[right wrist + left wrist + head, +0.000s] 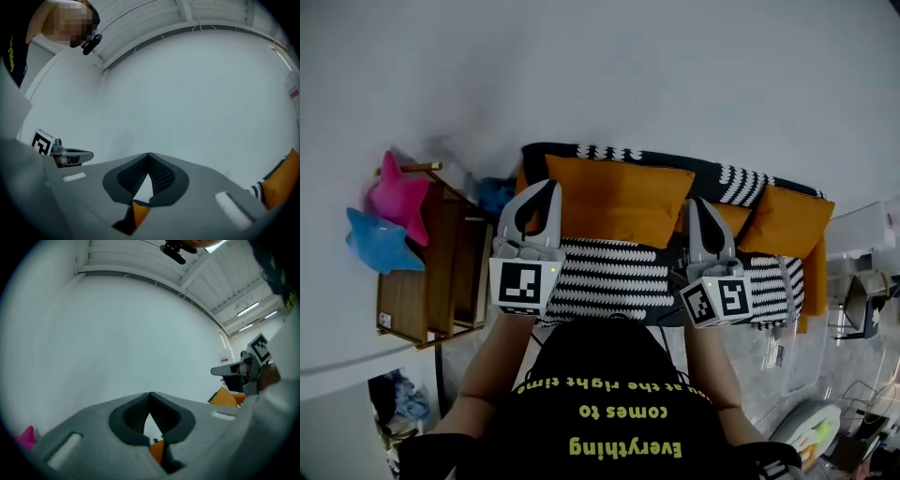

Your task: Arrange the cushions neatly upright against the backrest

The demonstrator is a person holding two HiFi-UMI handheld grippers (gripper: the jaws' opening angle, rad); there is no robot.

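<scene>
My left gripper (551, 186) and right gripper (695, 202), jaws clenched empty, flank the large orange cushion (619, 199), its long axis crossing mid-frame.

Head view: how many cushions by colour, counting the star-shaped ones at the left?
Orange cushions: 2 (orange patch between them unclear, not counted)
Pink star: 1
Blue star: 1
Blue lump by the sofa's left end: unclear, not counted
Total: 4
</scene>
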